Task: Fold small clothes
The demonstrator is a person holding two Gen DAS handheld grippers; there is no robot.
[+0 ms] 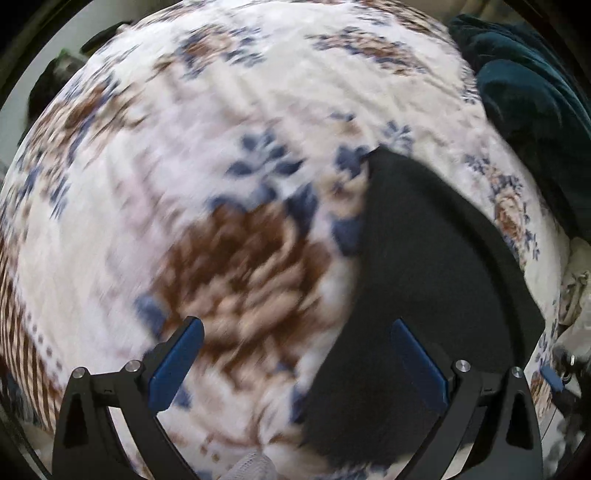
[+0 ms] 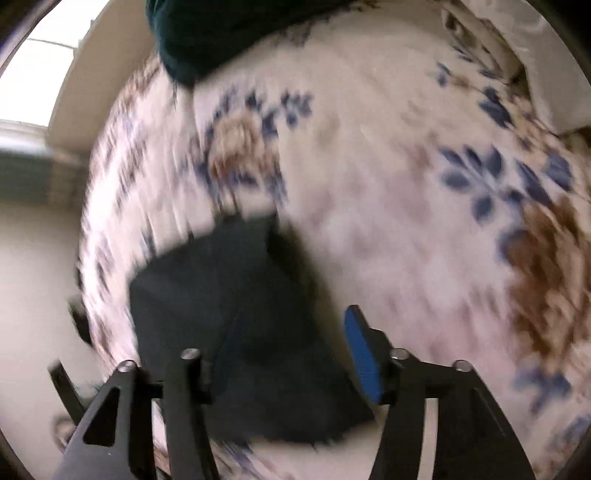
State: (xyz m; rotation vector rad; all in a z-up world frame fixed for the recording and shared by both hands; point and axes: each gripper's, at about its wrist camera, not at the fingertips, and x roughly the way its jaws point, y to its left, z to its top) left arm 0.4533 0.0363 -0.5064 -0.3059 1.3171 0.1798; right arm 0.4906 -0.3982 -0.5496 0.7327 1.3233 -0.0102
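A small black garment [image 1: 417, 280] lies flat on the floral bedspread [image 1: 207, 122], at the right of the left wrist view. My left gripper [image 1: 295, 343] stands open above the bed; its right finger hangs over the garment's left part, its left finger over the spread. In the right wrist view the same dark garment [image 2: 229, 302] looks folded into a compact shape. My right gripper [image 2: 291, 339] is open just over it, with nothing between the blue pads [image 2: 360, 354]. Both views are blurred by motion.
A heap of dark teal cloth [image 1: 532, 96] lies at the bed's far right, seen again as teal cloth [image 2: 221, 33] at the top. A pale pillow [image 2: 546, 74] sits at the upper right. The bed edge and pale floor [image 2: 33, 280] run along the left.
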